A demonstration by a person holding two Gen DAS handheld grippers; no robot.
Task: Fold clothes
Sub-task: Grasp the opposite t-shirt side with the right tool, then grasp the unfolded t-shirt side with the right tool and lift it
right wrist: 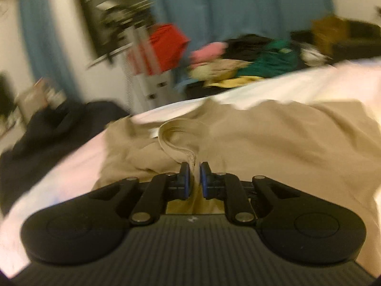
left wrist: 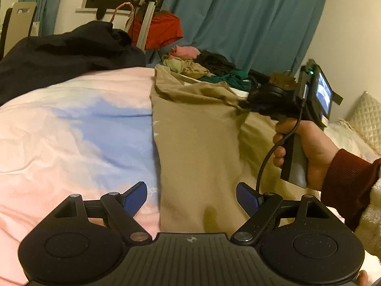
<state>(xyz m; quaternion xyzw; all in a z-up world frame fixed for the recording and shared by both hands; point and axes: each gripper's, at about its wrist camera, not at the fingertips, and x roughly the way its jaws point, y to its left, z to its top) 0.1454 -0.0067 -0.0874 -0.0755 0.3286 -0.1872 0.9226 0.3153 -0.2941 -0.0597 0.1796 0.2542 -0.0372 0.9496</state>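
Observation:
A tan shirt (left wrist: 202,143) lies spread on a pink and blue bedspread (left wrist: 71,131). My left gripper (left wrist: 191,197) is open and empty, just above the shirt's near left edge. My right gripper (left wrist: 247,103) shows in the left wrist view, held by a hand, at the shirt's far right part. In the blurred right wrist view the right gripper (right wrist: 195,175) is shut on a fold of the tan shirt (right wrist: 262,143) close to its ribbed collar (right wrist: 173,140).
A dark navy garment (left wrist: 59,57) lies at the far left of the bed. A heap of mixed clothes (left wrist: 209,69) sits beyond the shirt. A red garment (left wrist: 164,31) hangs on a rack before blue curtains (left wrist: 250,19). Pillows (left wrist: 364,119) lie at right.

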